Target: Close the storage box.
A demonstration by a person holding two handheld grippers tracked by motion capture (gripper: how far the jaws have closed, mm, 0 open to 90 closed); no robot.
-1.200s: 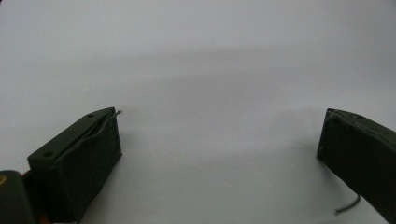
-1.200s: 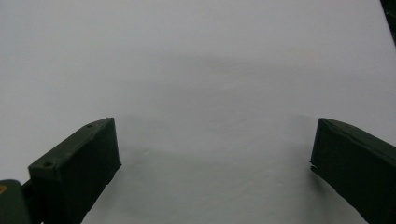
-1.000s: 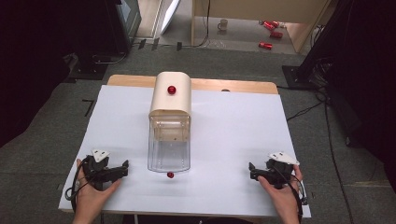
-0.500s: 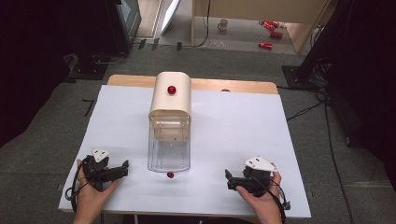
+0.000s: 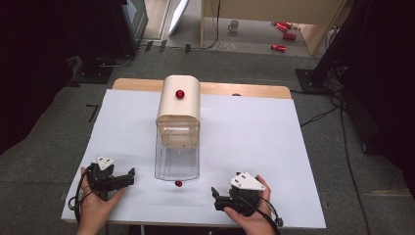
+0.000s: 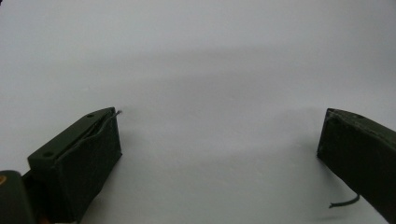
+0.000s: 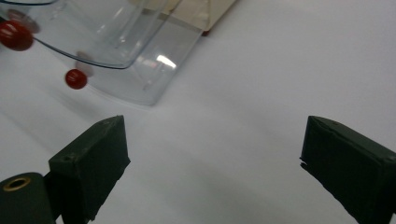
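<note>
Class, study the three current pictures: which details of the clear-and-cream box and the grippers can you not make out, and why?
- Clear plastic box with cream lid: contents unreadable in the high view; glare, too small.
- Small red knob: its fixing is blurred in the right gripper view.
- Right gripper: jaw tips too small in the high view.
- Left gripper: body cut off by the bottom edge.

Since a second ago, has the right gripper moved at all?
Yes. In the high view the right gripper has slid left along the table's near edge, toward the clear container, its jaws open, closing slightly, with nothing between them.
</note>
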